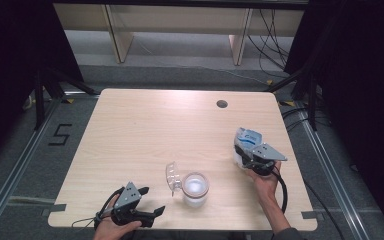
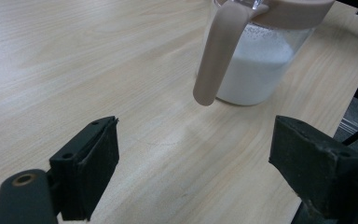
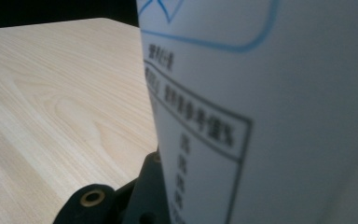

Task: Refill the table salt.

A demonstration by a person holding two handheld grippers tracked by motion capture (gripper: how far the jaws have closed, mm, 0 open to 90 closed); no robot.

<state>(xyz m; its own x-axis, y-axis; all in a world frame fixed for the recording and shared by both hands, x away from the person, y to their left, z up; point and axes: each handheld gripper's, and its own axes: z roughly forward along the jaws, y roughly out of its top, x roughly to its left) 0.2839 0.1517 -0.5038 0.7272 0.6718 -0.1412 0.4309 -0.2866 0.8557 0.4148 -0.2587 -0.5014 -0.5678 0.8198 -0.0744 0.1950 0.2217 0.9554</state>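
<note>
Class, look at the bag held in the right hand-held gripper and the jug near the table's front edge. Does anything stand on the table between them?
No. Between the bag and the jug lies bare table.

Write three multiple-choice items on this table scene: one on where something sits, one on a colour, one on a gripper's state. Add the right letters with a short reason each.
1. Where does the jar stand?
A. near the table's front edge, between the two grippers
B. beside the round hole at the far edge
C. on the floor

2. What colour is the jar's handle?
A. green
B. pale pink-beige
C. black

3. How is the left gripper?
A. shut on the jar
B. shut on a bag
C. open, nothing between its jaws

Answers:
1 A, the high view shows it low and central.
2 B, the left gripper view shows that tone.
3 C, its jaws stand apart over bare table.
</note>
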